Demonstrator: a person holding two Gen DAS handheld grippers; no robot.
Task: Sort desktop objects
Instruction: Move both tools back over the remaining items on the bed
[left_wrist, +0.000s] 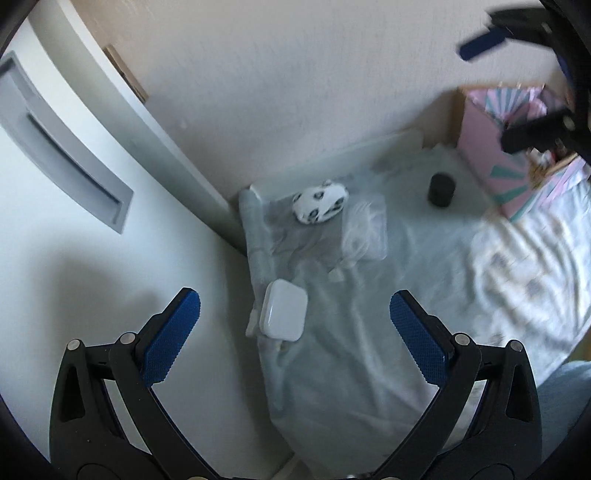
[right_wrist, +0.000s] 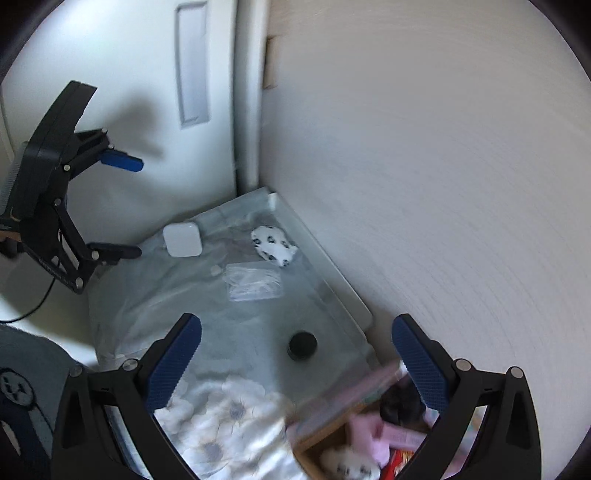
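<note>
On a pale cloth-covered desktop (left_wrist: 354, 332) lie a white rounded case (left_wrist: 283, 309), a white pouch with black prints (left_wrist: 320, 201), a clear plastic bag (left_wrist: 364, 232) and a small black jar (left_wrist: 441, 190). My left gripper (left_wrist: 295, 295) hovers open above the white case, holding nothing. The right wrist view has the same case (right_wrist: 183, 240), pouch (right_wrist: 273, 245), bag (right_wrist: 253, 282) and jar (right_wrist: 302, 345). My right gripper (right_wrist: 295, 321) hangs open and empty above the jar, over the rim of the pink box (right_wrist: 369, 432). The left gripper (right_wrist: 129, 206) shows at the left there.
A pink patterned box (left_wrist: 491, 155) stands at the right against the wall, with soft toys and packets inside. A floral cloth (right_wrist: 229, 417) covers the near desk. A white cabinet door (left_wrist: 74, 184) bounds the left and a plain wall (right_wrist: 443, 184) the back.
</note>
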